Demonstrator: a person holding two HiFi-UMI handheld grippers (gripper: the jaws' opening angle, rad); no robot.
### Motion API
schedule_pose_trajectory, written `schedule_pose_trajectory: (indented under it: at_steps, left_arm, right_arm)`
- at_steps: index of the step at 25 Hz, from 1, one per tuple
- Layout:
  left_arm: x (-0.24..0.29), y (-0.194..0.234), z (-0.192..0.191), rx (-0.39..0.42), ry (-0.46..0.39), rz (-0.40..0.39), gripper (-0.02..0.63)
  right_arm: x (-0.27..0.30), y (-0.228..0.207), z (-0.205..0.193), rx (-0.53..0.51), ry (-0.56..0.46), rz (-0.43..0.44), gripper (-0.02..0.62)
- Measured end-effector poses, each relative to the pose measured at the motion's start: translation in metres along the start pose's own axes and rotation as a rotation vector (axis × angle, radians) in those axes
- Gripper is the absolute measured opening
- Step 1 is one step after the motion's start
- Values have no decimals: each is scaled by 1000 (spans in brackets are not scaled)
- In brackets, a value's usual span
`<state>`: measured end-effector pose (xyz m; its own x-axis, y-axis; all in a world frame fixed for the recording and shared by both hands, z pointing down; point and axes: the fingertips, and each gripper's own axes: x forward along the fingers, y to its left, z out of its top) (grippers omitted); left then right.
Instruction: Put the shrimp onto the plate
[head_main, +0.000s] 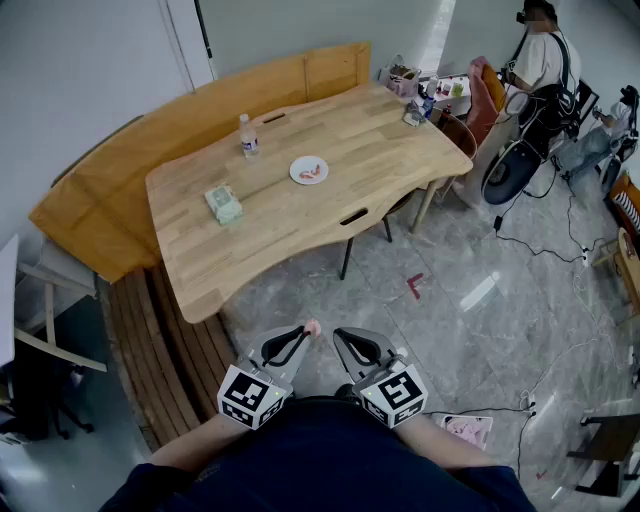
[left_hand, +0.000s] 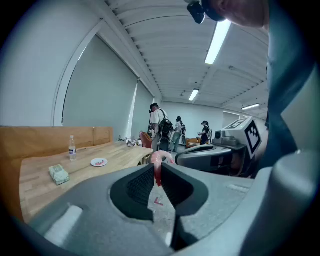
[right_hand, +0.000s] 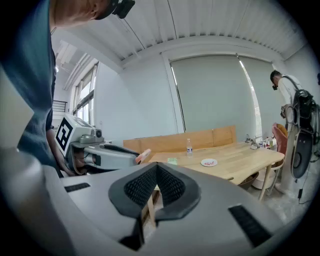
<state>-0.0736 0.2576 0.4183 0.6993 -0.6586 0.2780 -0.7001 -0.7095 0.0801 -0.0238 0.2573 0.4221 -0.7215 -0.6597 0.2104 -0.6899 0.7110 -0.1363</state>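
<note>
Shrimp (left_hand: 161, 159) is pinched at the tip of the left tool (head_main: 298, 338), held low in front of the person and well apart from the desk (head_main: 380, 140). The right tool (head_main: 347, 342) is pressed together on nothing. Looks like the carry: next, step in, reach over the plate (head_main: 309, 170) and let go.

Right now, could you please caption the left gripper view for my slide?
Left gripper shut on a pink shrimp, well short of the wooden table and its white plate.
</note>
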Motion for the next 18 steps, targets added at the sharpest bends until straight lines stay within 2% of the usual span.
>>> schedule_pose_trajectory:
  at_steps: [12,18]
  left_arm:
    - [6,-5,1,-3,-3,9,48]
    - [13,-11,6,7,-7,10,48]
  right_arm:
    - [-6,-1,5,-22,4,23,9]
    - [-14,-11,5,-16,-26,12,9]
